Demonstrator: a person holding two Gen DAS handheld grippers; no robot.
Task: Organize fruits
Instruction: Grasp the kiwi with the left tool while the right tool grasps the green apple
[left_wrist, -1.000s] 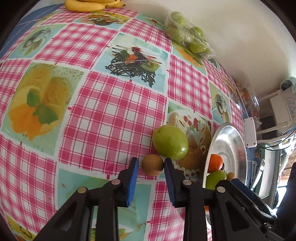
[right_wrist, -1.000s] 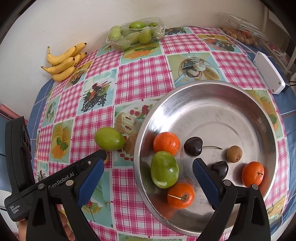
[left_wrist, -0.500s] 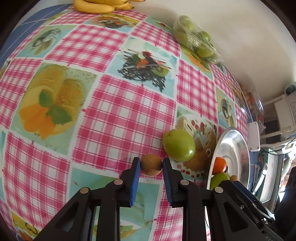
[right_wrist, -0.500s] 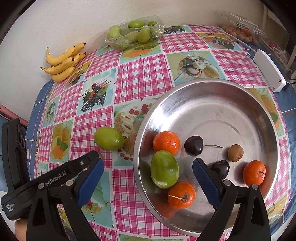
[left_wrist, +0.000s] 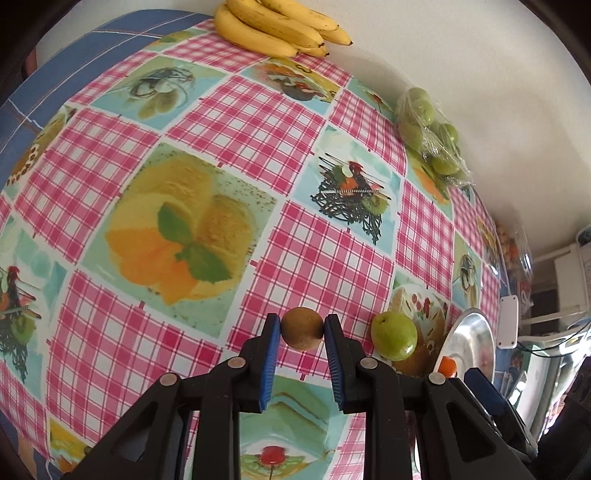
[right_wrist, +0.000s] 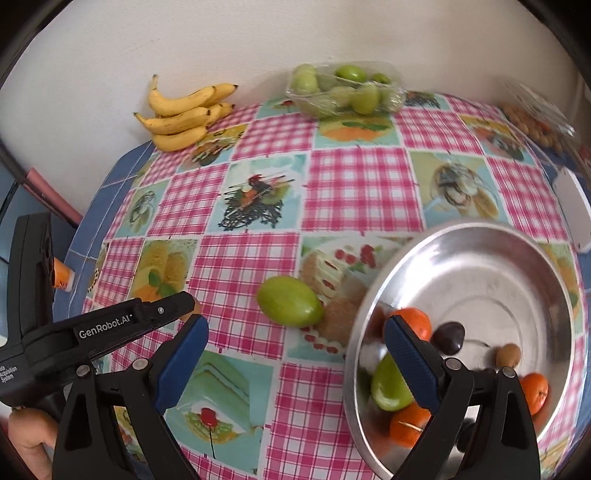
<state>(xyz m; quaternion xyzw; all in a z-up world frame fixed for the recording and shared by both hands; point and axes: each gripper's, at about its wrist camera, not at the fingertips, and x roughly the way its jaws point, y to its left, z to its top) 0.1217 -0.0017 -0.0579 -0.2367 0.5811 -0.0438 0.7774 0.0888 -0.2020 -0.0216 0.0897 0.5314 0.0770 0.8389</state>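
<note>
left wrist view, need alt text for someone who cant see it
The left gripper pinches a small brown fruit above a pink checked tablecloth. A green fruit lies just right of it, bananas at the far edge.

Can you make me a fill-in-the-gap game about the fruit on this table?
1. The left tongs are shut on a small ____ fruit.
2. The bananas lie by the wall, and their colour is ____.
3. The oranges sit inside the shiny metal ____.
4. The right tongs are ____, holding nothing.

Missing words: brown; yellow; bowl; open
</note>
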